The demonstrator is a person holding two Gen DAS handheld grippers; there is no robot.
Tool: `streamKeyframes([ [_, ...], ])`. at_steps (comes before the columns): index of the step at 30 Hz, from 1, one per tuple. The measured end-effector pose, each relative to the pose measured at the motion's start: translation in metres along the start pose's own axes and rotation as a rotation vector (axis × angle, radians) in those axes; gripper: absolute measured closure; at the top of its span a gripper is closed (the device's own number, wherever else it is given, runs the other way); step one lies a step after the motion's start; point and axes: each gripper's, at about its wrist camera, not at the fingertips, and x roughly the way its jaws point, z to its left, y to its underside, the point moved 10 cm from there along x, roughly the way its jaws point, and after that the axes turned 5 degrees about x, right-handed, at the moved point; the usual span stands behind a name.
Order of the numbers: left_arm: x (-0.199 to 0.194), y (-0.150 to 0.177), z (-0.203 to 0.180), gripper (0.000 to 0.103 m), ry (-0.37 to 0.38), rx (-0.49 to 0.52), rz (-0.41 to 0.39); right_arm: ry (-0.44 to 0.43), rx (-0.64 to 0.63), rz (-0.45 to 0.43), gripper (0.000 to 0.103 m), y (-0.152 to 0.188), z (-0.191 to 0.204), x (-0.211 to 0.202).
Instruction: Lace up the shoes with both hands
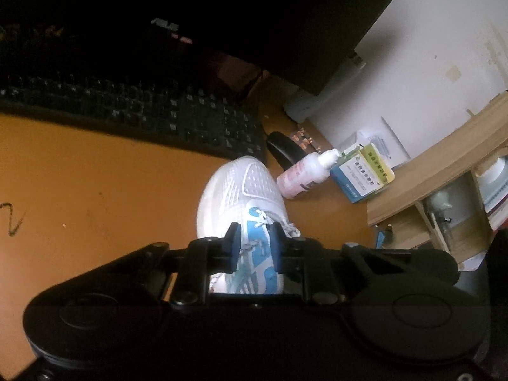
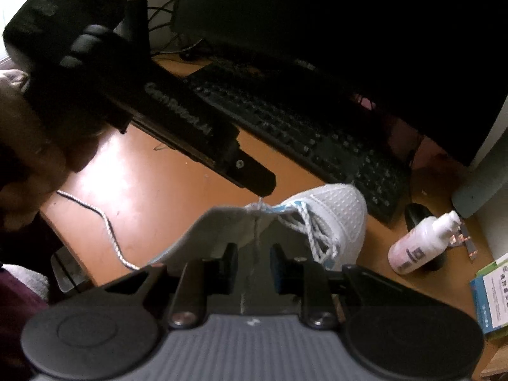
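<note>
1 white-and-blue shoe (image 1: 241,197) on the orange desk (image 1: 95,184), toe by 1 keyboard (image 1: 143,111) | left gripper (image 1: 254,244) parted, astride the laces (image 1: 263,222), not pinching | right gripper (image 2: 254,254) parted, a lace strand (image 2: 256,231) hanging loose between | 1 bottle (image 1: 304,174), 1 mouse (image 1: 282,149), 1 box (image 1: 365,171) beside toe

The shoe (image 1: 241,190) is white perforated mesh cloth with glossy blue panels, and its laces (image 2: 312,235) are braided white-blue cord. Desk (image 1: 95,184) looks like smooth orange laminate, a bit scuffed. Keyboard (image 1: 143,111) is matt black plastic, the bottle (image 1: 301,174) shiny white plastic, the box (image 1: 365,171) printed cardboard.
</note>
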Motion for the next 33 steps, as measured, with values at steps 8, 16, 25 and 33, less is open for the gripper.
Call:
streamKeyframes([
  [8,0.003,0.002,-0.002,0.102,0.01,-0.01,0.001,0.007,0.001,-0.004,0.08,0.0,-0.002,-0.004],
  [16,-0.046,-0.018,0.025,0.103,-0.07,-0.009,-0.107,0.024,0.016,-0.031,0.079,0.001,-0.008,-0.015],
  [25,-0.173,-0.045,0.114,0.103,-0.355,-0.049,-0.322,0.05,0.019,-0.074,0.066,0.002,-0.011,-0.042],
  [33,-0.237,-0.022,0.159,0.103,-0.532,-0.087,-0.358,0.058,0.005,-0.058,0.066,0.013,-0.012,-0.043],
])
